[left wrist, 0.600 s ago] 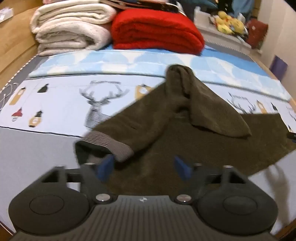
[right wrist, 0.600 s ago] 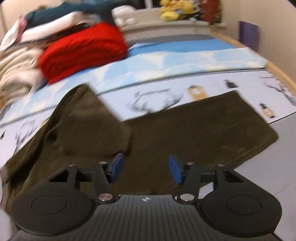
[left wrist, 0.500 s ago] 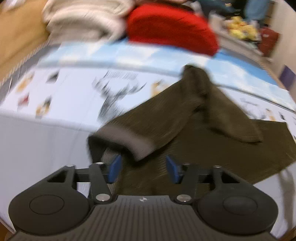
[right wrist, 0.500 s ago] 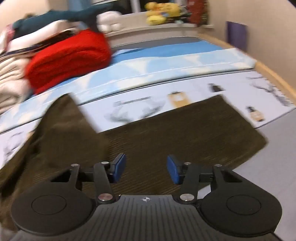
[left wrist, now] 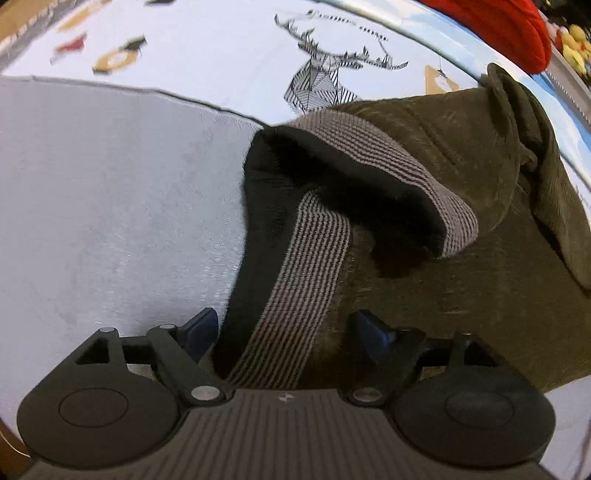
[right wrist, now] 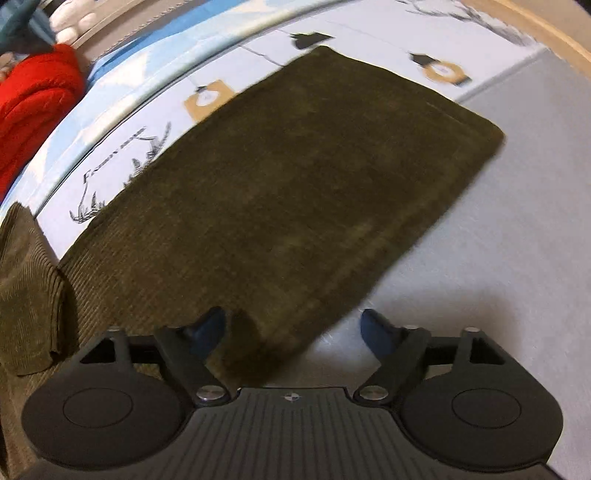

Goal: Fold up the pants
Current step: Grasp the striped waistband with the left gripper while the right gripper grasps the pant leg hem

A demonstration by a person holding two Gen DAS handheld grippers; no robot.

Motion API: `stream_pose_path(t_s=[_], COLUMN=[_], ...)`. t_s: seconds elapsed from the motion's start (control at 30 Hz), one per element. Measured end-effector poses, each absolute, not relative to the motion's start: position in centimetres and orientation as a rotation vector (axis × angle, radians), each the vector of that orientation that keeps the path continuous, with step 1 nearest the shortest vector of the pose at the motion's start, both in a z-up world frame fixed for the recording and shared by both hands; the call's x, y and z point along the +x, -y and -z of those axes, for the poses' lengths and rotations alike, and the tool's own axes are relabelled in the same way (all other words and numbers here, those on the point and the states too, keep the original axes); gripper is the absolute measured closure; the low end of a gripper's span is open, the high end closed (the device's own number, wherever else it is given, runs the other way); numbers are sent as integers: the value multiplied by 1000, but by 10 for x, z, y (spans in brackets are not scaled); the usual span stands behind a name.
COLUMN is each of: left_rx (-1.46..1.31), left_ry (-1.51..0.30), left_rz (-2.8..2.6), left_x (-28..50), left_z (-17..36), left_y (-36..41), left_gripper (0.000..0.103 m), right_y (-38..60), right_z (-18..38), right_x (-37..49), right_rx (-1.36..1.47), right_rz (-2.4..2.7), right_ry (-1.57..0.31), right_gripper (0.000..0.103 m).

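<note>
Dark olive corduroy pants (left wrist: 461,229) lie on the bed. Their grey striped waistband (left wrist: 306,269) gapes open in the left wrist view, with a black lining showing. My left gripper (left wrist: 284,328) is open, and the near waistband edge lies between its blue fingertips (left wrist: 199,326). In the right wrist view a pant leg (right wrist: 295,177) lies flat and stretches away to the right. My right gripper (right wrist: 291,328) is open, low over the leg's near edge. A bunched fold of the pants (right wrist: 26,295) lies at the left.
The bed has a grey sheet (left wrist: 110,192) and a printed cover with deer and lantern figures (left wrist: 325,74). A red folded blanket (right wrist: 33,103) lies at the far side. A wooden bed edge (right wrist: 535,26) runs along the right.
Both grippers have dropped down and forward, close to the pants. The left now has the waistband edge between its open fingers. The right has come over the leg's near edge.
</note>
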State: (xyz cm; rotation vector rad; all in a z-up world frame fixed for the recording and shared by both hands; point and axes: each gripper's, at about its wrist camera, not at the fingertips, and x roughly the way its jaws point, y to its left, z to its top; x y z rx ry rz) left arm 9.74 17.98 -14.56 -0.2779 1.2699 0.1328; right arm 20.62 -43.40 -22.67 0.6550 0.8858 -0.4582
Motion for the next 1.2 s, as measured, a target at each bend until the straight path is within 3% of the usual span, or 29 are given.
stream_pose_path(t_s=[0.17,0.23,0.3,0.4,0.43,0.5,0.6,0.7,1.0,1.2], left_rx=[-205,-151,-123,-97,-92,-68,-87,-75,-98,-40], left_ry=[-1262,-1243,-1230,-1220,-1215,-1204,-1189,-1150,-1120,-1201], left_rz=[-88,-75,-75,-65,-59,-65,-46,-4,78,-18], left_x=[106,106,108,109,108,104,103,97,58,46], left_z=[152,153,154,153,151,145,135,122,93,104], left_y=[-164,-155,-152,-149,-148,-149,-153,-151,-168,-197], left_gripper=[3,3,4,13,18,44,63,70,73,71], right_y=[440,437,436,440,439,434,437,439,447,441], right_z=[219,220,216,215,214,211,197,184,179,208], right_x=[226,230,232,227,225,219,205,187,120,86], right_rx=[582,556,532,574,577,576,558,548,547,634], right_rz=[488,532,570,595,605,611,582,556,532,277], right_ry=[-840,-830,-815,-786,-788,-792,-771,-761,-871,-1178], right_gripper=[20,35,75,89,89,91,91,91,92,88])
